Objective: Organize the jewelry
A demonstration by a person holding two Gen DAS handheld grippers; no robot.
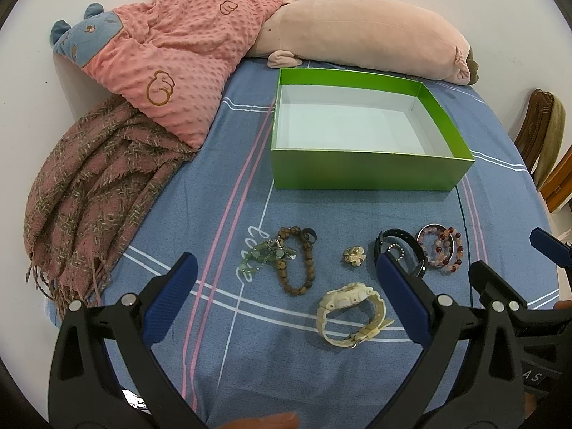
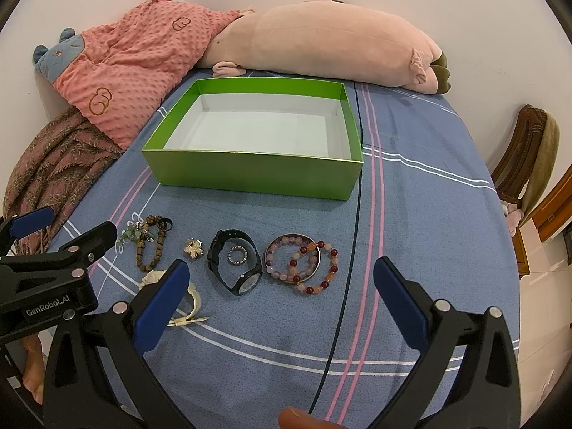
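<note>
An empty green box (image 1: 368, 171) (image 2: 250, 175) with a white inside stands on the blue bedsheet. In front of it lie a brown bead bracelet (image 1: 296, 261) (image 2: 150, 246) tangled with a green charm piece (image 1: 264, 254), a gold flower brooch (image 1: 354, 255) (image 2: 194, 248), a black watch (image 1: 404, 250) (image 2: 234, 264) with a small ring (image 2: 237, 253) inside its strap, pink and red bead bracelets (image 1: 441, 248) (image 2: 304, 264) and a cream watch (image 1: 352, 312) (image 2: 186, 300). My left gripper (image 1: 286, 271) is open above the jewelry. My right gripper (image 2: 280, 271) is open above the bracelets.
A pink dotted pillow (image 1: 171, 60) (image 2: 125, 68), a long pink plush (image 1: 364, 32) (image 2: 321, 43) and a woven scarf (image 1: 93, 193) (image 2: 46, 164) lie at the back and left. A wooden chair (image 2: 529, 157) stands to the right of the bed.
</note>
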